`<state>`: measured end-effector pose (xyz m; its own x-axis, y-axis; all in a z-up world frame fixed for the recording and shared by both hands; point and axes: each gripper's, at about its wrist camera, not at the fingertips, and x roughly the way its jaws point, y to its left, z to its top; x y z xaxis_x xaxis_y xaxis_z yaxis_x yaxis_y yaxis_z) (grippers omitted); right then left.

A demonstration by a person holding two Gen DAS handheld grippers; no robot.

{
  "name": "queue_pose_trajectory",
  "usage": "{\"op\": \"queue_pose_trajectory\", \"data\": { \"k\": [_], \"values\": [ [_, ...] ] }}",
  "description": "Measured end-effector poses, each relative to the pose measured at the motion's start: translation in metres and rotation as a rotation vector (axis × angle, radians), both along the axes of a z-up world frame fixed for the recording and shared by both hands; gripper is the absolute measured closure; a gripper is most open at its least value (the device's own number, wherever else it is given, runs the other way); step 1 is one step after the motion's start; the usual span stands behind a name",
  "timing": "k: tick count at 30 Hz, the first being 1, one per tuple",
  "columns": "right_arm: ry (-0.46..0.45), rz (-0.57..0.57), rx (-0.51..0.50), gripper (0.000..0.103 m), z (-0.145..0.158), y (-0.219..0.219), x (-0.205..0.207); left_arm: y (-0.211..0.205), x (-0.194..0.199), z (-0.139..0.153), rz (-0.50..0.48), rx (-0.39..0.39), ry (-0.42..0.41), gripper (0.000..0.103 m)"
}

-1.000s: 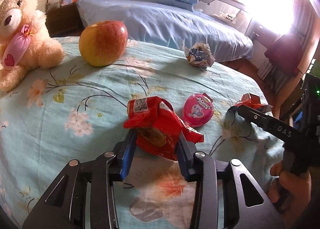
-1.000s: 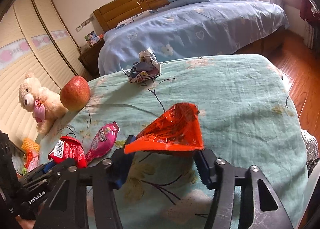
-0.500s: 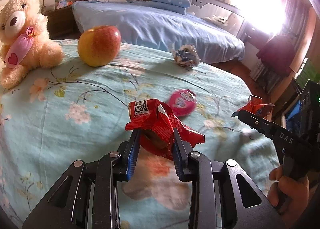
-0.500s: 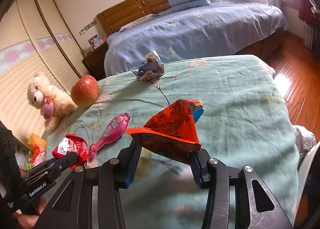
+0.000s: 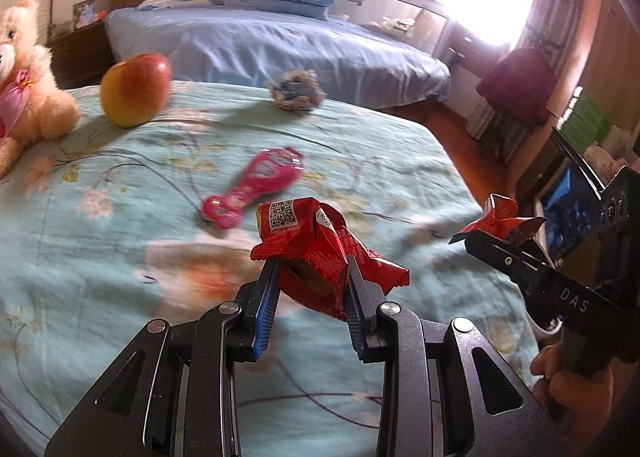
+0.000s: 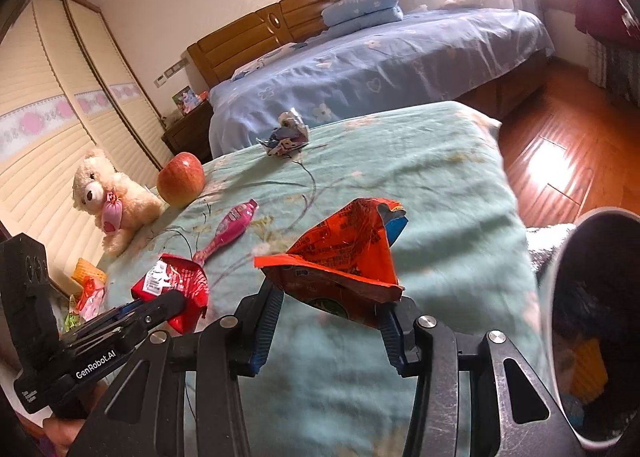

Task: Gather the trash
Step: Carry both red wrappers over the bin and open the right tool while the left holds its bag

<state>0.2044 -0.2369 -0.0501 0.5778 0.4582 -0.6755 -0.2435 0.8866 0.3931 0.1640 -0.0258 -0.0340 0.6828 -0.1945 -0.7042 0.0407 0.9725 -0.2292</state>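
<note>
Left gripper [image 5: 312, 277] clamped on a crumpled red wrapper [image 5: 316, 245], lifted clear of the floral bedspread [image 5: 100, 241]. Right gripper [image 6: 332, 309] pinching an orange wrapper [image 6: 344, 257] just beside a dark bin [image 6: 568, 249]; pink packet [image 5: 256, 185] lying on the bedspread

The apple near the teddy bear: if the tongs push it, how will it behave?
The apple looks round and smooth, so it would probably roll. The soft bedcover may slow it. It seems heavy for its size.
</note>
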Motion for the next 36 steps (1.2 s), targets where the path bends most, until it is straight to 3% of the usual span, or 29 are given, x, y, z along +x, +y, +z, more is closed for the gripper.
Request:
{"op": "queue_pose_trajectory", "data": {
  "k": [36],
  "values": [
    [-0.009,-0.267,-0.006,0.057,0.000,-0.138,-0.080,-0.136,-0.027,0.015,-0.286,0.029,-0.017,0.074]
  ]
}}
